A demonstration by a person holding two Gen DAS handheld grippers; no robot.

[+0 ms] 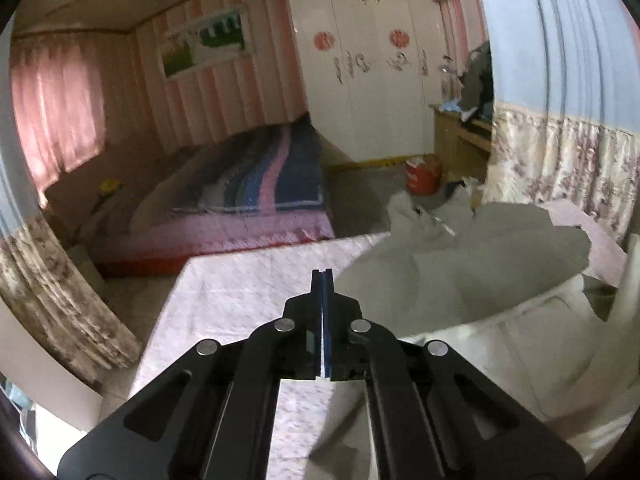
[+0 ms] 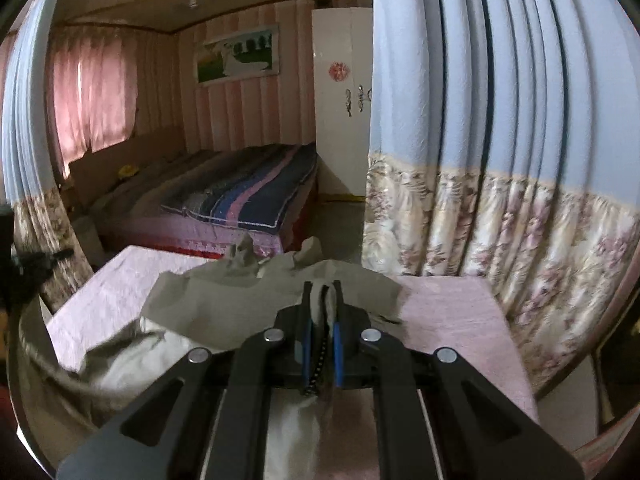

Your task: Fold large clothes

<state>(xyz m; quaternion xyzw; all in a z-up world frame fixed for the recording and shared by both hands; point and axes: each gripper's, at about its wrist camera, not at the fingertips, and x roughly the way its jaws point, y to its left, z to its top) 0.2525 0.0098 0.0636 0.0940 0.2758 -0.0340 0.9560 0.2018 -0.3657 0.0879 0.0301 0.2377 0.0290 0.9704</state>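
early in the fold: the pale garment (image 2: 224, 300) lies rumpled across the pink-covered table (image 2: 452, 320), right gripper (image 2: 323, 292) clamps a bunched edge, left gripper (image 1: 322, 276) is clenched, apparently empty; folding remains

Two handheld grippers are shown, each built from matte black metal. On the left gripper (image 1: 322, 276) and the right gripper (image 2: 322, 286), four angled black link bars are joined by round silver pins. Slotted cut-outs are seen in the outer bars. The slim fingers are lined with blue pads.
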